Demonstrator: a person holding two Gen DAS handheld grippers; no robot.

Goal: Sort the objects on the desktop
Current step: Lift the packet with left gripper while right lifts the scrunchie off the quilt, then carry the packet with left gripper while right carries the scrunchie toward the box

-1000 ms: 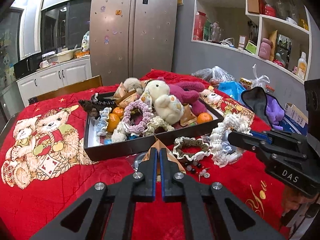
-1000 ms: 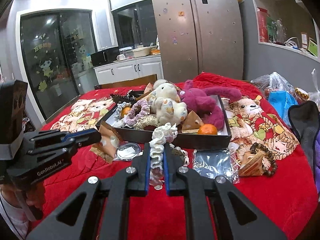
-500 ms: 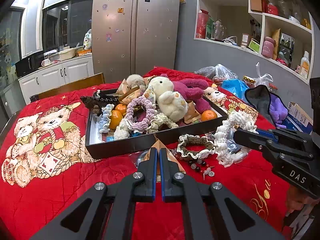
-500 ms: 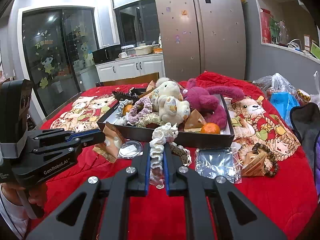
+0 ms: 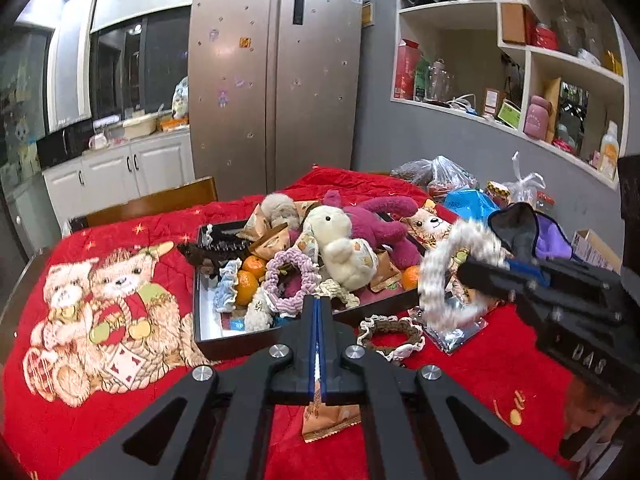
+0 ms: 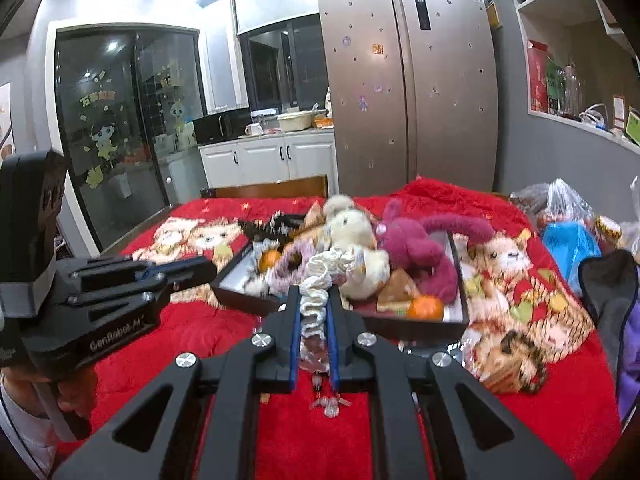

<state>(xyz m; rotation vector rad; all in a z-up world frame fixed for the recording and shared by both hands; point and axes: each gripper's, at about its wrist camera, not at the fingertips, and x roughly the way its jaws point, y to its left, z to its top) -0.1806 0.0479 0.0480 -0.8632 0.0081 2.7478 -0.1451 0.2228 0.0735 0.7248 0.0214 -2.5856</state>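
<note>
A black tray (image 5: 240, 343) on the red cloth holds plush toys, oranges and scrunchies; it also shows in the right wrist view (image 6: 240, 300). My left gripper (image 5: 319, 312) is shut on a brown snack packet (image 5: 328, 416) that hangs below its fingers, in front of the tray's near wall. My right gripper (image 6: 315, 312) is shut on a white scrunchie (image 6: 320, 280) and holds it up near the tray's near edge; in the left wrist view the scrunchie (image 5: 440, 280) hangs blurred at the tray's right corner.
A brown and white scrunchie (image 5: 390, 336) and a clear plastic bag (image 5: 456, 332) lie on the cloth in front of the tray. Small beads (image 6: 328, 402) lie under my right gripper. A triangular snack in a scrunchie (image 6: 512, 360), plastic bags and a dark pouch (image 5: 520, 232) are at the right.
Both grippers have risen and moved toward the tray. The snack packet now hangs below my left fingers. The white scrunchie has swung up level with the tray's right corner.
</note>
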